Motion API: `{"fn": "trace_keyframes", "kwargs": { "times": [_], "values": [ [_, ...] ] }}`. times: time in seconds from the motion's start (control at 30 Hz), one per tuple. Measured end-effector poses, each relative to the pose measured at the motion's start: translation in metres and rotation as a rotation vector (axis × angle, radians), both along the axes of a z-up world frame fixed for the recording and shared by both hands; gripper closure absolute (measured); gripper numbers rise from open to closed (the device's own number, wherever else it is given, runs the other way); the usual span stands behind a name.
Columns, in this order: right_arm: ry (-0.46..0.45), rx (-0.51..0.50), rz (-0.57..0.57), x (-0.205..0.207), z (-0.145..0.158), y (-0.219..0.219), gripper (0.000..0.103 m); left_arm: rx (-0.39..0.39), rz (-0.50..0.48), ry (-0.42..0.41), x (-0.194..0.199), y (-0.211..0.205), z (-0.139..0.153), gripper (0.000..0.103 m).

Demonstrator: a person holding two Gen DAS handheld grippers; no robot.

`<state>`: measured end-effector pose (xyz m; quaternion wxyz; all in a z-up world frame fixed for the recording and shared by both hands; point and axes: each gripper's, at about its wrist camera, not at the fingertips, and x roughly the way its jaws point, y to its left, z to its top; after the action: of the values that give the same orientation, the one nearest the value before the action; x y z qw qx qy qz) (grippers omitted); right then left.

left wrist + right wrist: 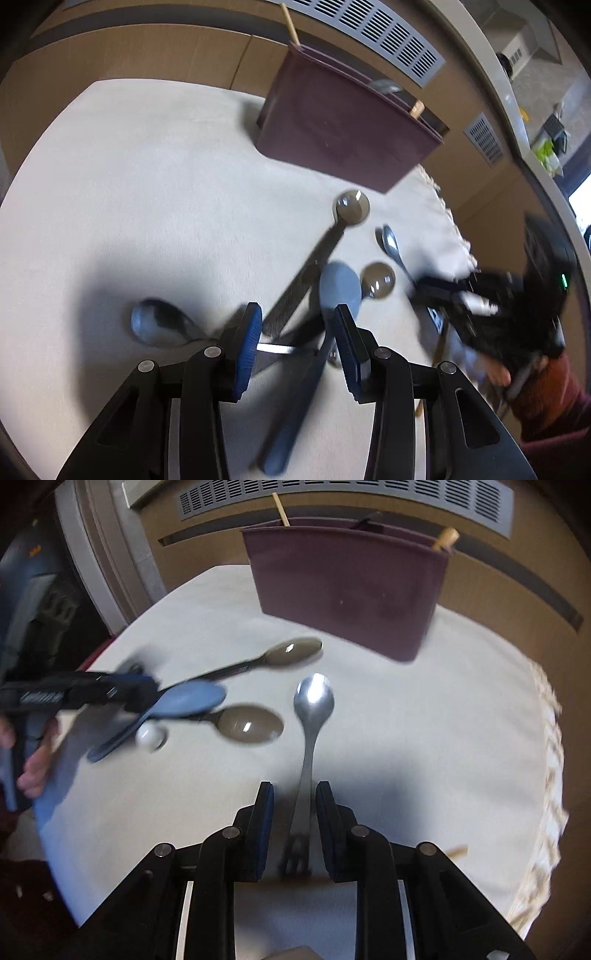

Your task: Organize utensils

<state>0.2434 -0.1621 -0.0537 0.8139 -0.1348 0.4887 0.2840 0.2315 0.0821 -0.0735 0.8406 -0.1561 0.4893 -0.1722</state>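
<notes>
My left gripper (297,332) is open around a blue spoon (338,286), whose handle runs back between the fingers. It seems lifted a little above the cloth. My right gripper (294,805) is open, its fingers on either side of the handle of a steel spoon (313,698) lying on the cloth. The left gripper (140,698) and the blue spoon (192,699) also show at left in the right wrist view. Two brownish spoons (293,651) (249,723) lie nearby. A maroon utensil holder (351,587) stands behind, with wooden sticks in it.
A large steel spoon (159,323) lies left of my left gripper. A small white ball-like object (149,734) sits under the blue spoon. The table wears a pale cloth (424,757) with a fringed edge at right. A wall with vents lies behind.
</notes>
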Motion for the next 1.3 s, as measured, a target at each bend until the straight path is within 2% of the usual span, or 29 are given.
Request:
{"fn": "trace_keyframes", "kwargs": {
  "times": [0.1, 0.23, 0.37, 0.47, 0.53, 0.6, 0.63, 0.8, 0.93, 1.03, 1.13, 1.3],
  "values": [
    [-0.056, -0.033, 0.028, 0.017, -0.001, 0.016, 0.079, -0.007, -0.024, 0.013, -0.011, -0.004, 0.001, 0.062],
    [-0.056, -0.002, 0.007, 0.044, -0.004, 0.028, 0.069, 0.011, -0.042, 0.005, -0.021, -0.01, 0.006, 0.062],
    [-0.007, 0.048, -0.002, 0.058, -0.005, 0.029, 0.055, 0.108, -0.009, -0.074, -0.019, -0.013, 0.023, 0.062],
    [-0.076, -0.012, 0.03, 0.05, -0.008, 0.038, 0.058, 0.137, -0.002, -0.091, -0.009, -0.015, 0.029, 0.062],
    [-0.122, -0.003, 0.022, 0.043, -0.01, 0.033, 0.061, 0.147, -0.007, -0.095, -0.004, -0.017, 0.032, 0.062],
    [-0.127, 0.013, 0.0, 0.041, -0.01, 0.027, 0.069, 0.178, -0.018, -0.103, 0.002, -0.022, 0.033, 0.062],
    [-0.13, 0.014, -0.014, 0.041, -0.009, 0.023, 0.079, 0.189, -0.025, -0.103, 0.005, -0.024, 0.033, 0.062],
    [-0.142, 0.0, -0.079, 0.039, -0.003, 0.001, 0.079, 0.194, -0.063, -0.113, 0.018, -0.034, 0.036, 0.062],
    [-0.111, 0.087, -0.144, 0.027, 0.009, -0.031, 0.078, 0.156, -0.158, -0.122, 0.046, -0.045, 0.032, 0.062],
    [-0.081, 0.16, -0.188, 0.015, 0.015, -0.049, 0.078, 0.156, -0.21, -0.102, 0.076, -0.059, 0.026, 0.062],
    [-0.091, 0.194, -0.238, 0.004, 0.022, -0.06, 0.078, 0.229, -0.248, -0.083, 0.1, -0.078, 0.02, 0.062],
    [-0.132, 0.225, -0.282, -0.016, 0.032, -0.076, 0.078, 0.349, -0.314, -0.045, 0.113, -0.108, 0.006, 0.062]
  ]
}}
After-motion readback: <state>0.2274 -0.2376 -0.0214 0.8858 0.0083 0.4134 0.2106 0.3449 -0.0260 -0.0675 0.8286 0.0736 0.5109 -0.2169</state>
